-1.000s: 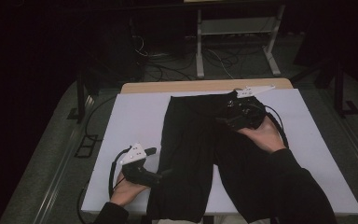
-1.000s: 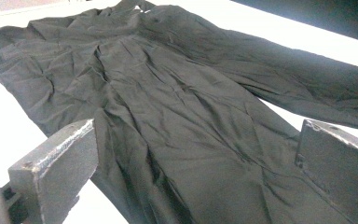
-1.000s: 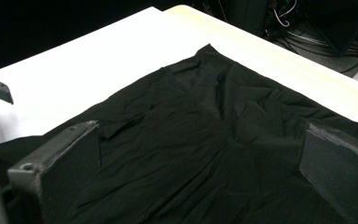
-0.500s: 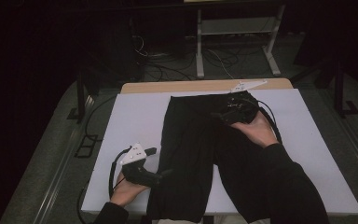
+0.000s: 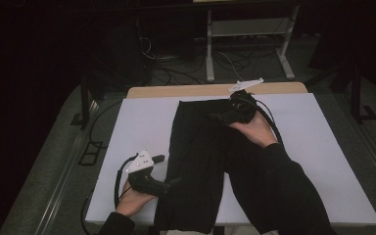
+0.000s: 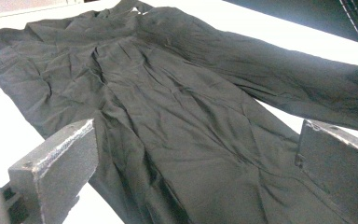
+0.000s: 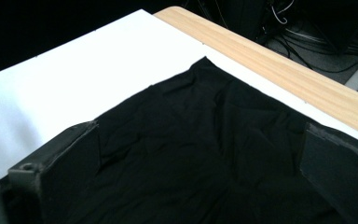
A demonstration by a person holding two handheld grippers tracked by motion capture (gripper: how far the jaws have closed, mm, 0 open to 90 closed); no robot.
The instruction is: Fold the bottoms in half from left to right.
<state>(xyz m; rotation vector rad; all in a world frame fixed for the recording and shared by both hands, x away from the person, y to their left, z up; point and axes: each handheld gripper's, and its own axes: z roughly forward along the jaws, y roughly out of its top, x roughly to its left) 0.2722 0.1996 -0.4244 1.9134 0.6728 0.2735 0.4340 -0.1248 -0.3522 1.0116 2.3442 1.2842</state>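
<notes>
High view first: we saw a pair of black trousers (image 5: 200,161) spread flat on the white sheet (image 5: 127,127) that covered the table (image 5: 176,91), legs running toward the person, waistband toward the far wooden edge. Our left gripper (image 5: 169,183) sat at the near left edge of the garment, just beside the outer seam of one leg, the hand (image 5: 132,200) resting on the sheet. Left gripper view gave us its jaws spread wide, nothing between them, wrinkled cloth (image 6: 182,140) lying beyond and beneath.

Over on the far side, our right gripper (image 5: 220,117) hovered above the waistband end, the sleeved arm (image 5: 279,191) stretched across the other leg. Right gripper view showed us those jaws wide apart too, empty, with the corner of the dark fabric (image 7: 200,140) below them, white sheet to one side and the bare wooden strip (image 7: 270,60) past it.
</notes>
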